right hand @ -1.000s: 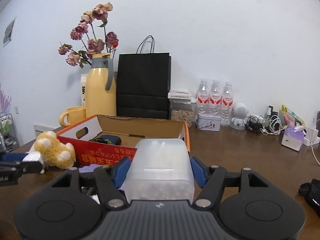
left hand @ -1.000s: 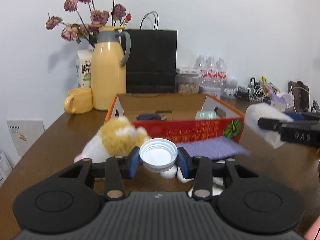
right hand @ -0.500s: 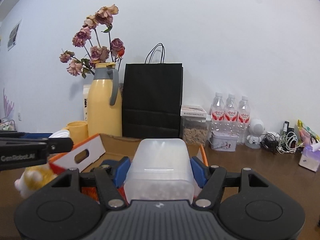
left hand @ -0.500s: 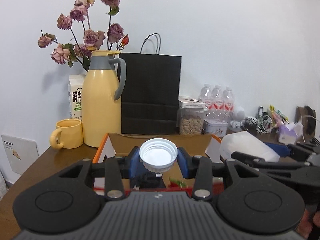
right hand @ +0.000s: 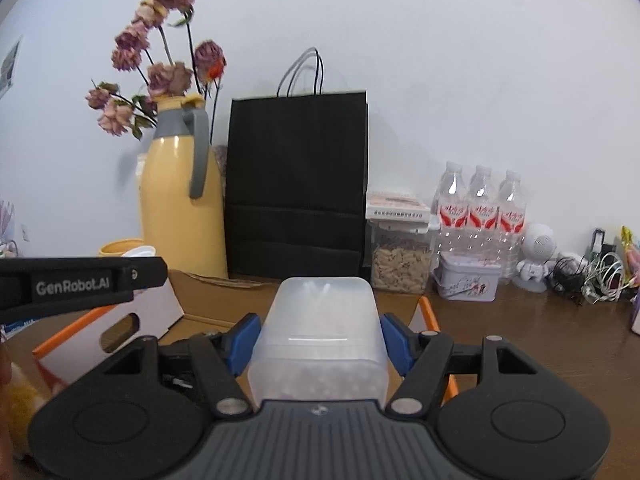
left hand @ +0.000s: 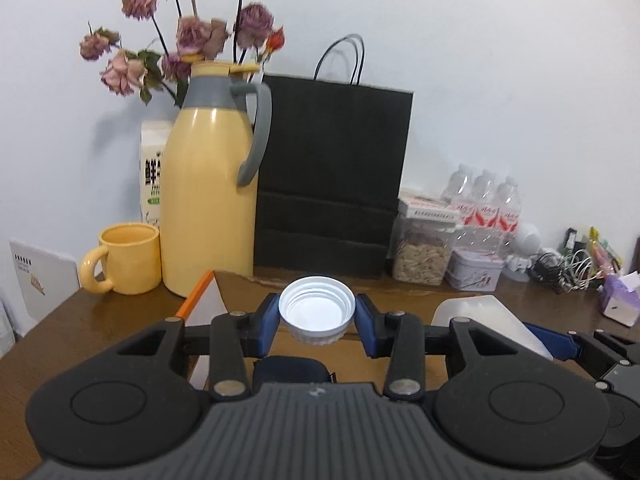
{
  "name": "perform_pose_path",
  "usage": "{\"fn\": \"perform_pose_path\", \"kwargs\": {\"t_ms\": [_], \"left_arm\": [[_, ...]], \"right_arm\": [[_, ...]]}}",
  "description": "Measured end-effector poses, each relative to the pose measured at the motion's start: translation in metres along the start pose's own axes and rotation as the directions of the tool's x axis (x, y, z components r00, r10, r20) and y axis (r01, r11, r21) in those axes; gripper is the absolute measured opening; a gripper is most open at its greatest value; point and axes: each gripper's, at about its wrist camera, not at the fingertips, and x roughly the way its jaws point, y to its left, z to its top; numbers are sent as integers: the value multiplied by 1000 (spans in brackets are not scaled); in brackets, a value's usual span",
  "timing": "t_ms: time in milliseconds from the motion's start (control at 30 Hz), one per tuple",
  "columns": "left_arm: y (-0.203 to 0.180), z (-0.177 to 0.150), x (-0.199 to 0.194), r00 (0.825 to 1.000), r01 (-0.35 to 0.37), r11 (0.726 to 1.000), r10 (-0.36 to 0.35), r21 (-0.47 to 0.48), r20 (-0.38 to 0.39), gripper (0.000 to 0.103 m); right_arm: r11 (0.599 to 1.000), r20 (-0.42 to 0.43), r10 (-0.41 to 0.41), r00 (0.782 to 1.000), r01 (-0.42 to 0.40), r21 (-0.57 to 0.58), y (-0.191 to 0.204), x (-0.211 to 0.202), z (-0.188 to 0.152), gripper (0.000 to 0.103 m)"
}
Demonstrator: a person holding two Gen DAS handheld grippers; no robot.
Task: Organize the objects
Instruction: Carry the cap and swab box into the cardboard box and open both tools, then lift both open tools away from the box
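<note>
We see the left gripper point(left hand: 317, 314) with its fingers point(left hand: 267, 323) pinching a white lid point(left hand: 317, 311), open side toward the camera. The right gripper point(right hand: 319, 343) has fingers point(right hand: 241, 342) clamped on a frosted plastic container point(right hand: 320, 340), held between them. Versus a second ago, both moved forward over the cardboard box point(right hand: 132, 318): the plush toy point(right hand: 20, 400) and red box front, then ahead of the left fingers, dropped out of that view. Yellow jug point(left hand: 208, 208), mug point(left hand: 126, 258) and black bag point(left hand: 332, 184) on the bench point(left hand: 100, 320) loom larger beyond the fingertips. Grips unchanged.
</note>
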Motion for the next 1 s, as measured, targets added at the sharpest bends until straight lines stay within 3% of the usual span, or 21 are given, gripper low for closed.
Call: {"fn": "perform_pose_path", "kwargs": {"t_ms": [133, 333, 433, 533, 600, 633, 867, 1000], "left_arm": [[0, -7, 15, 999, -9, 1000, 10, 18, -45, 41], [-2, -9, 14, 999, -10, 999, 12, 31, -45, 41], [-2, -9, 13, 999, -15, 999, 17, 38, -44, 47], [-3, -10, 11, 999, -28, 999, 30, 44, -41, 75], [-3, -11, 8, 999, -41, 998, 43, 50, -30, 98], [-3, -11, 7, 999, -47, 998, 48, 48, -24, 102], [4, -9, 1, 998, -58, 998, 58, 8, -29, 103], [6, -9, 1, 998, -58, 998, 57, -5, -34, 103]], "right_arm": [[1000, -45, 10, 999, -10, 8, -2, 16, -7, 65], [1000, -63, 13, 998, -12, 15, -3, 19, -11, 65], [1000, -69, 15, 998, -14, 17, -2, 19, -12, 65], [1000, -63, 13, 998, -12, 24, -4, 16, -11, 67], [999, -64, 20, 998, -18, 27, -4, 14, -11, 81], [999, -64, 22, 998, -21, 25, -4, 13, -11, 85], [1000, -62, 20, 998, -19, 13, -1, 7, -12, 102], [1000, -54, 23, 998, -22, 21, -2, 4, -11, 103]]}}
